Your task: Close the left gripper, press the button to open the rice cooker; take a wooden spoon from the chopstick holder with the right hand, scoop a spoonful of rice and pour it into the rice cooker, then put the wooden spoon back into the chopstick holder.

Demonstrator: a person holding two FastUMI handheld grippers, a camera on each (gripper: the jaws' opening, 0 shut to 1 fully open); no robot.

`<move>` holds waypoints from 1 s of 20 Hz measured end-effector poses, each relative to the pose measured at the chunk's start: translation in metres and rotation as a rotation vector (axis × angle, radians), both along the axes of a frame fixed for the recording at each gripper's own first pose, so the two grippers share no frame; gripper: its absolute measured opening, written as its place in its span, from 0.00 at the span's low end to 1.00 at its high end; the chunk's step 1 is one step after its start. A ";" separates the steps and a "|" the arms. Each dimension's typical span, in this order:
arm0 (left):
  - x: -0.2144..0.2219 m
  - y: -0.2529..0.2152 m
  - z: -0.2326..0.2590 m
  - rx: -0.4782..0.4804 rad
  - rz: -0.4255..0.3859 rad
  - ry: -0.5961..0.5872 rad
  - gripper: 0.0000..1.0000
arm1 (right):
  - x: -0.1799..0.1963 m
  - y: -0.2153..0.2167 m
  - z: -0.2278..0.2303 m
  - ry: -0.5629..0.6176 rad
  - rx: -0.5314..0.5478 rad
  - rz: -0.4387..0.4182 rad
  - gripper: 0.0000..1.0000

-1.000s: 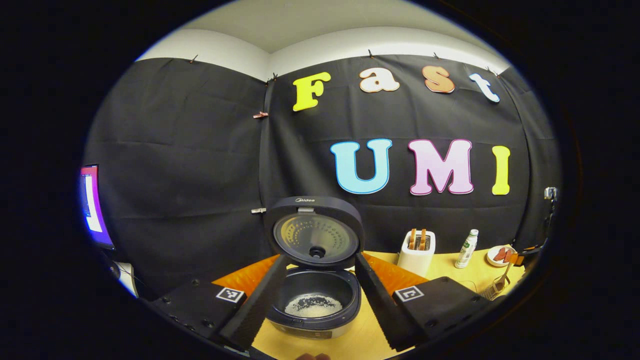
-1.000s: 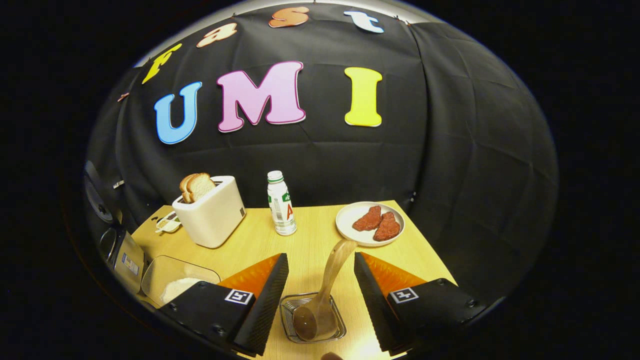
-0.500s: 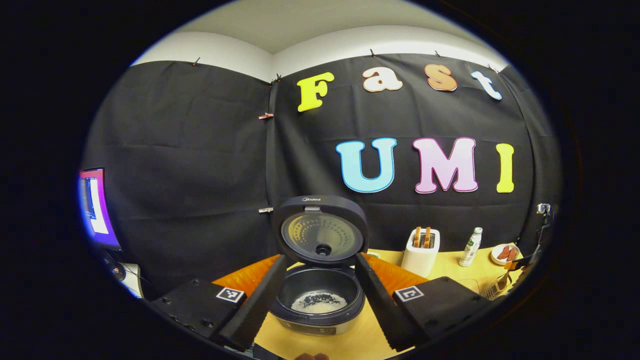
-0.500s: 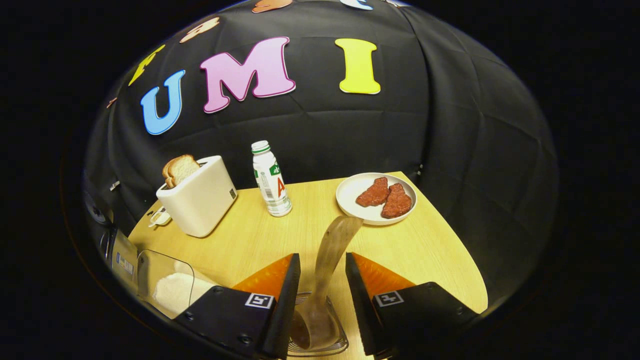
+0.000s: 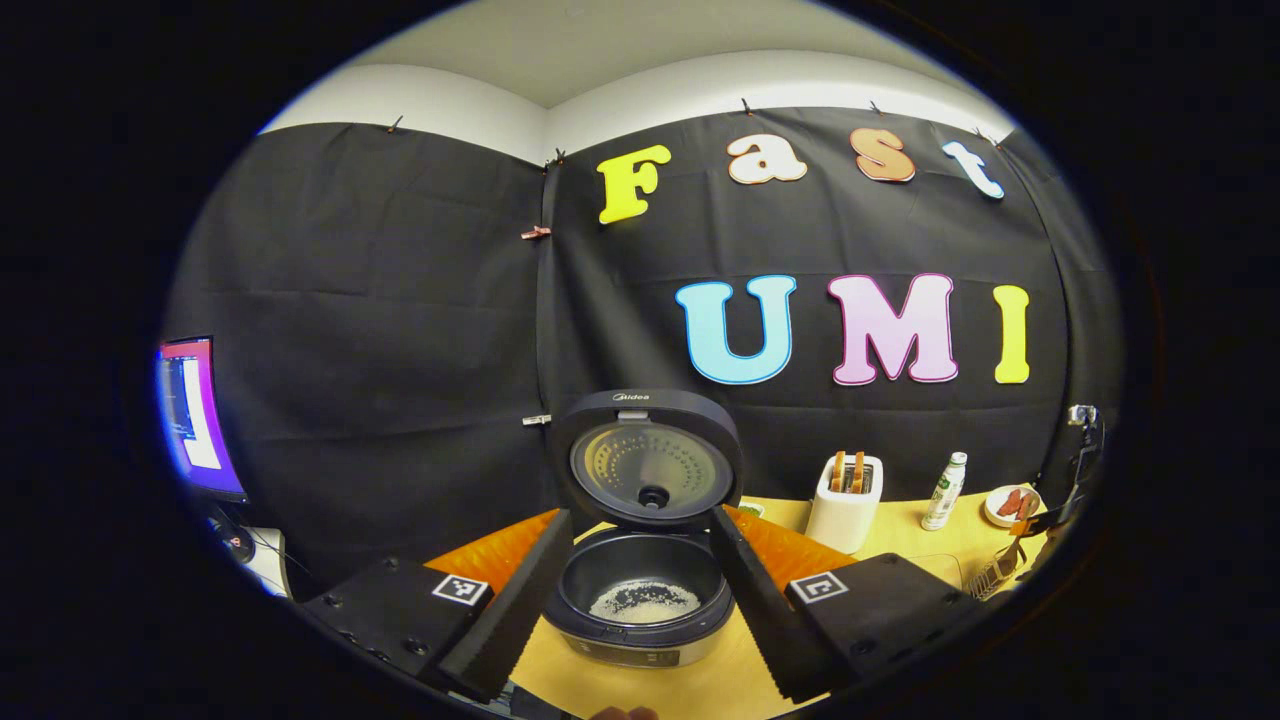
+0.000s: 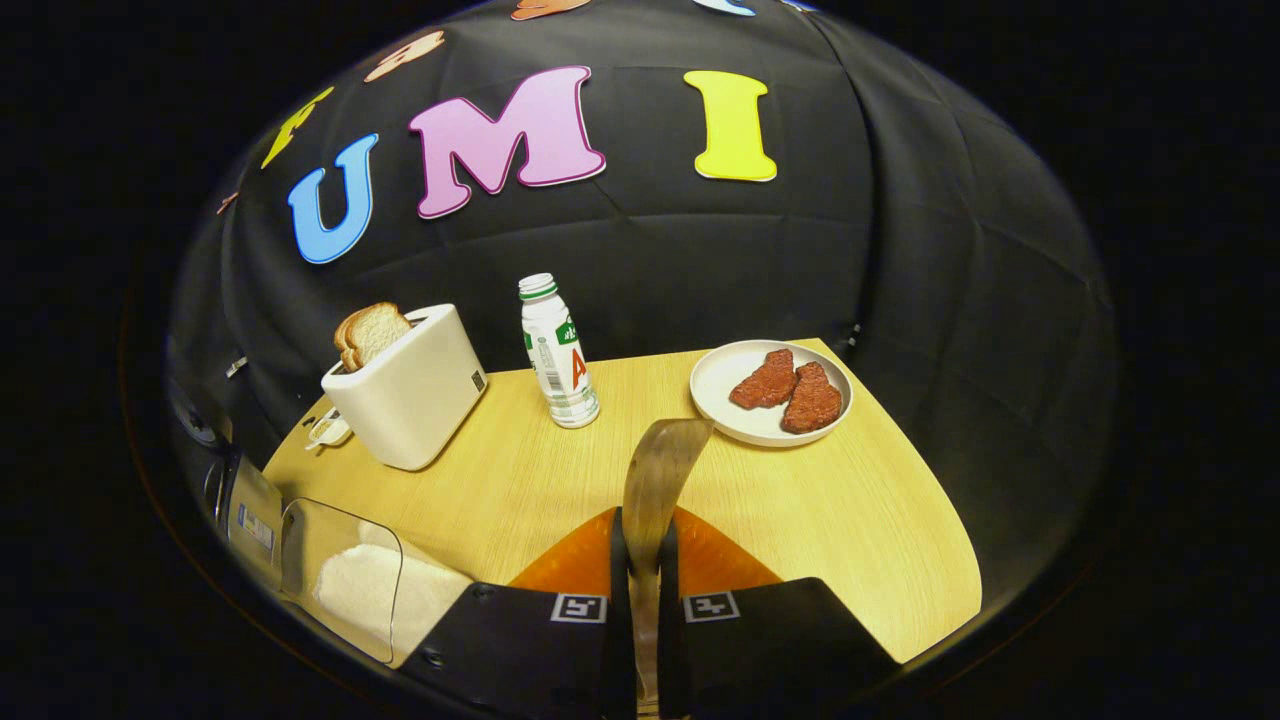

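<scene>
In the right gripper view, the right tongs are clamped on the handle of the wooden spoon, both fingers pressing its sides. The handle rises between them and leans toward the plate. The spoon's bowl and the chopstick holder are hidden below the fingers, so it cannot be told whether the bowl sits in the holder. A clear container of rice lies to the left of the tongs, its lower edge cut off. Beyond the spoon stand a toaster with bread in it and a bottle; the plate carries two reddish pieces.

In the left gripper view, the left tongs stand apart, holding nothing, framing the rice cooker. The cooker sits on the worktop with its lid raised upright; some rice lies in the pot's bottom. Far right of the cooker, the wire chopstick holder is small and blurred, its contents indistinct.
</scene>
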State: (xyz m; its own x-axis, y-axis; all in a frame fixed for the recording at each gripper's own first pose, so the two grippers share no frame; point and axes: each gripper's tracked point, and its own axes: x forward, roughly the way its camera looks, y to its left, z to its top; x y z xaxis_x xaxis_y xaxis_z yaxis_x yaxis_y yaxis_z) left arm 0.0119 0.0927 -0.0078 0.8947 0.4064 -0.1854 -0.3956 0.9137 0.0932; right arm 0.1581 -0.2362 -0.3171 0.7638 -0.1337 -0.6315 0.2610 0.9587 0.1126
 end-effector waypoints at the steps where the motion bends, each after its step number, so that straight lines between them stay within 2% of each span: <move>1: 0.000 0.000 0.000 -0.001 -0.002 -0.001 0.94 | -0.002 -0.001 0.003 -0.004 -0.003 -0.004 0.13; 2: 0.001 -0.001 0.000 -0.003 -0.004 -0.001 0.94 | -0.003 -0.002 0.006 -0.011 -0.007 -0.008 0.10; 7: 0.002 0.003 -0.003 -0.031 -0.004 -0.022 0.94 | -0.014 -0.003 0.035 -0.070 -0.030 -0.035 0.10; 8: 0.002 0.004 -0.005 -0.044 -0.001 -0.023 0.94 | -0.017 -0.002 0.044 -0.092 -0.037 -0.043 0.14; 9: 0.002 0.005 -0.007 -0.056 0.003 -0.024 0.94 | -0.018 -0.001 0.055 -0.115 -0.046 -0.048 0.10; 12: 0.002 0.013 -0.012 -0.050 0.008 -0.011 0.94 | -0.024 0.004 0.083 -0.167 -0.083 -0.048 0.10; 15: 0.005 0.019 -0.011 -0.006 0.002 -0.007 0.94 | -0.029 0.018 0.112 -0.213 -0.088 -0.045 0.10; 20: 0.012 0.022 -0.012 -0.052 -0.033 -0.031 0.94 | -0.030 0.066 0.156 -0.292 -0.076 -0.007 0.10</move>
State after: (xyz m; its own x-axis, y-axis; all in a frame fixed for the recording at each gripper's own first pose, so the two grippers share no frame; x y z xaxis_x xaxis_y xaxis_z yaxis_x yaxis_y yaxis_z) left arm 0.0240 0.1147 -0.0197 0.9132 0.3669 -0.1774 -0.3670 0.9296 0.0336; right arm 0.1276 -0.1698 -0.1610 0.9105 -0.1777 -0.3733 0.2345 0.9656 0.1122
